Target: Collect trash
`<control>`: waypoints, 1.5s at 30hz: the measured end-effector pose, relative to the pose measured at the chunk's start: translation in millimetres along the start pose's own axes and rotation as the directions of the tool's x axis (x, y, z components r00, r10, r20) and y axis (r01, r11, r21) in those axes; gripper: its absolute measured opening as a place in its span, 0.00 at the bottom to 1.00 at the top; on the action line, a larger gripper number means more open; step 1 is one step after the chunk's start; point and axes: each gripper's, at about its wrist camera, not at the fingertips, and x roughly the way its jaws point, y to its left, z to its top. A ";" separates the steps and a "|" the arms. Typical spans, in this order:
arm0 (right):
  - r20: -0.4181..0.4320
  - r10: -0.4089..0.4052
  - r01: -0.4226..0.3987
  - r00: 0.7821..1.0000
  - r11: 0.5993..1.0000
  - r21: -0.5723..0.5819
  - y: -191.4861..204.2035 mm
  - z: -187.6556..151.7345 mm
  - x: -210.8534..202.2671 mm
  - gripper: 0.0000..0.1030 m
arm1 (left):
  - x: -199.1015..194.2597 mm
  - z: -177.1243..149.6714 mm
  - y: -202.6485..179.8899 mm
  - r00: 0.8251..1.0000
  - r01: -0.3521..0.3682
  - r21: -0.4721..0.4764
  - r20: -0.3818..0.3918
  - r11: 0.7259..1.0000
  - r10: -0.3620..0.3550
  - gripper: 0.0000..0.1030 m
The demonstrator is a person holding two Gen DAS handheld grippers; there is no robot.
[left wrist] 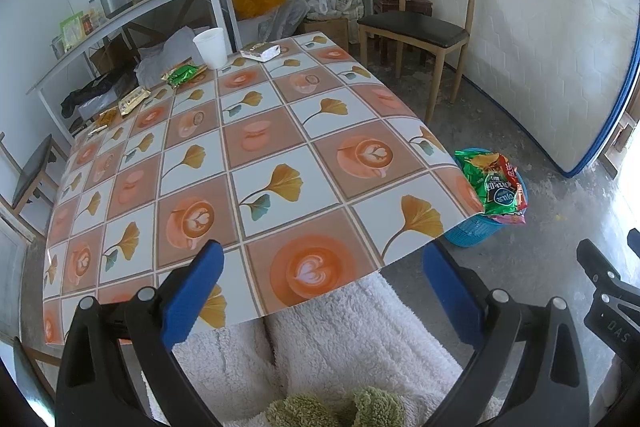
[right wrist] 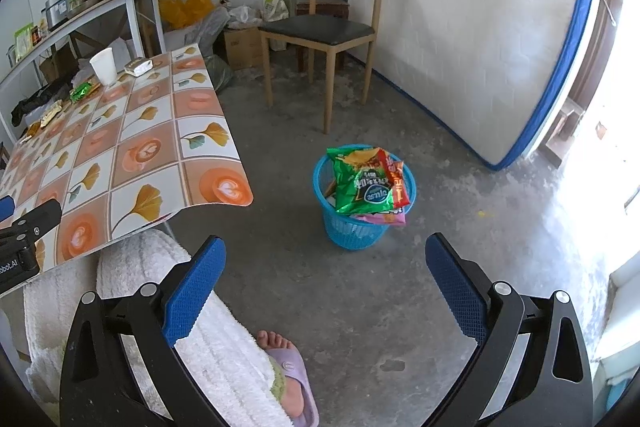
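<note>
You're looking at leftovers along the table's [left wrist: 280,131] far edge: gold wrappers [left wrist: 132,101], green wrapper [left wrist: 182,74], paper cup [left wrist: 211,47], flat carton [left wrist: 260,51]. Left gripper [left wrist: 322,301] and right gripper [right wrist: 326,297] are both hanging agape, empty. Blue basket [right wrist: 352,233] is already brimming with chip bags [right wrist: 362,183]; roughly halfway, I'd judge.

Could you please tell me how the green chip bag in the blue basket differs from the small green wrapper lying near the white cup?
The green chip bag looks far bigger than the small green wrapper. The chip bag sits atop the blue basket on the floor, sticking out above its rim; the wrapper lies flat on the table beside the white cup. The bag leans among other packets; the wrapper lies alone. Both are shiny green snack packaging.
</note>
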 end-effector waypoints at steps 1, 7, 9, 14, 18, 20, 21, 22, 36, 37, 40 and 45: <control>0.002 -0.002 0.002 1.000 1.000 -0.002 0.1 0.1 -0.2 0.93 | -0.4 0.5 -0.1 1.000 -0.001 -0.001 0.002 1.000 0.001 0.95; 0.013 -0.012 0.012 1.000 1.000 0.000 -0.3 -0.3 -2.9 0.93 | -3.9 2.9 0.6 1.000 -0.008 -0.013 0.014 1.000 0.008 0.95; 0.014 -0.013 0.013 1.000 1.000 0.001 -0.1 0.0 -2.5 0.93 | -4.4 4.0 1.1 1.000 -0.011 -0.018 0.017 1.000 0.012 0.95; 0.015 -0.014 0.014 1.000 1.000 0.000 0.8 -0.4 -3.6 0.93 | -4.8 4.5 3.6 1.000 -0.012 -0.026 0.018 1.000 0.013 0.95; 0.019 -0.014 0.015 1.000 1.000 -0.003 2.7 0.2 -5.1 0.93 | -5.9 5.1 4.1 1.000 -0.014 -0.030 0.024 0.999 0.014 0.95; 0.020 -0.014 0.014 1.000 1.000 -0.003 2.9 0.4 -5.5 0.93 | -6.1 4.8 5.5 1.000 -0.013 -0.031 0.024 0.999 0.014 0.95; 0.019 -0.014 0.014 1.000 1.000 -0.004 2.8 0.5 -5.3 0.93 | -6.2 4.7 5.6 1.000 -0.014 -0.031 0.025 0.999 0.014 0.95; 0.019 -0.014 0.014 1.000 1.000 -0.004 3.0 0.6 -5.3 0.93 | -6.4 5.1 5.2 1.000 -0.014 -0.032 0.025 0.999 0.014 0.95; 0.020 -0.014 0.015 1.000 1.000 -0.004 4.7 1.1 -6.2 0.93 | -9.1 4.9 7.1 0.999 -0.016 -0.036 0.032 0.999 0.017 0.95; 0.021 -0.015 0.015 1.000 1.000 -0.005 5.6 1.5 -6.6 0.93 | -9.4 4.8 7.1 0.999 -0.016 -0.037 0.033 0.999 0.018 0.95; 0.021 -0.014 0.014 1.000 1.000 -0.005 5.4 1.4 -6.5 0.93 | -9.4 4.7 7.5 0.999 -0.016 -0.037 0.033 0.999 0.017 0.95; 0.019 -0.013 0.013 1.000 1.000 -0.006 7.9 3.0 -7.2 0.93 | -9.4 4.6 7.9 0.999 -0.016 -0.037 0.034 0.999 0.018 0.95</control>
